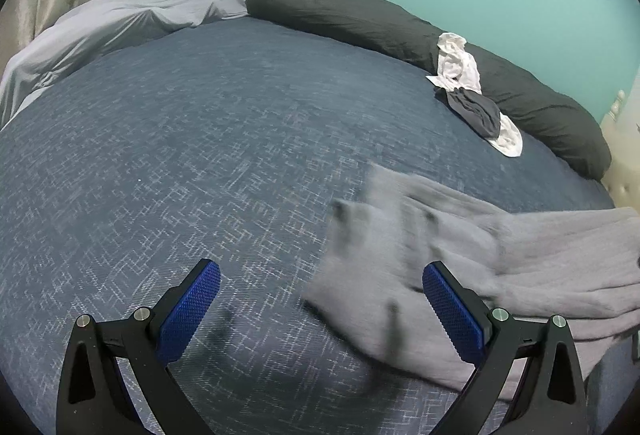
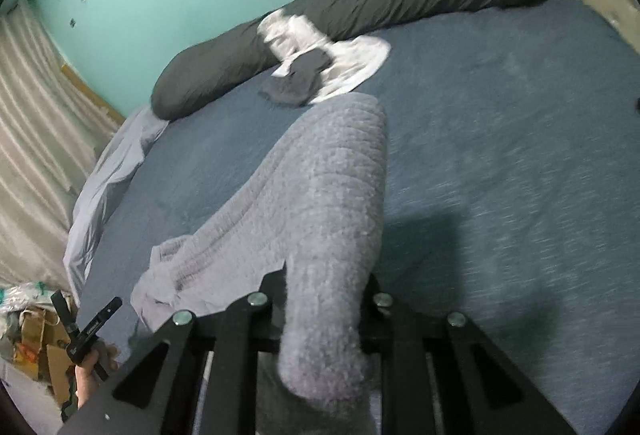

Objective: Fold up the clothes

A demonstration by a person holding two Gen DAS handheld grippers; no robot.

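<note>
Folding stage: grey knit garment (image 2: 320, 171) partly gathered, one end lifted off the bed (image 2: 500, 139), the rest spread loose toward 9 o'clock in the right wrist view; no neat finished rectangle visible.
Garment place: near edge of the bed, at 3 to 4 o'clock in the left wrist view, blurred there as if in motion.
Right tongs (image 2: 324, 299): clenched on a bunched fold of the grey knit garment, cloth draped over and between the jaws.
Left tongs (image 1: 320, 295): released, blue pads spread wide, nothing between them; grey cloth lying just behind the right-hand pad.
Done so far, as a guess: at most a partial fold; creases and layers too blurred to count.
Left to do, as a guess: flattening and squaring the grey piece, then the small pile.
Small pile: white cloth (image 1: 456, 63) with a dark grey piece (image 1: 476, 111) on top, crumpled, at 1 o'clock in the left wrist view, touching the long dark pillow (image 1: 360, 15).
Folded stack: none in sight.
Containers: no basket, drawer or box on the bed; cardboard and bags (image 2: 28, 331) on the floor at 8 o'clock in the right wrist view, contents unclear.
</note>
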